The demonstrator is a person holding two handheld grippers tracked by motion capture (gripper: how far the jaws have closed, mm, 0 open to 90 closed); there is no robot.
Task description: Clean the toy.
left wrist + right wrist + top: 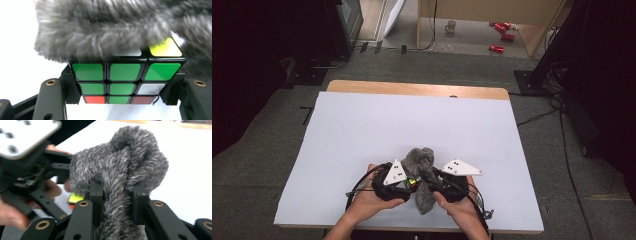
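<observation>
Cube (pixel 126 75) clamped between left claw (pixel 122 86) jaws.

Both forearms enter from the bottom edge, hands close together near the table's front. Left hand (pixel 369 199) wraps the left black two-jaw gripper (pixel 408 181), jaws clamped on the sides of a multicoloured plastic puzzle cube (pixel 125 80). Right hand (pixel 460 205) holds the right black two-jaw gripper (pixel 117 195), jaws pinched on a fold of grey fuzzy plush cloth (pixel 120 170). Grippers angle inward, nearly touching; grey three-cornered plates face up.
</observation>
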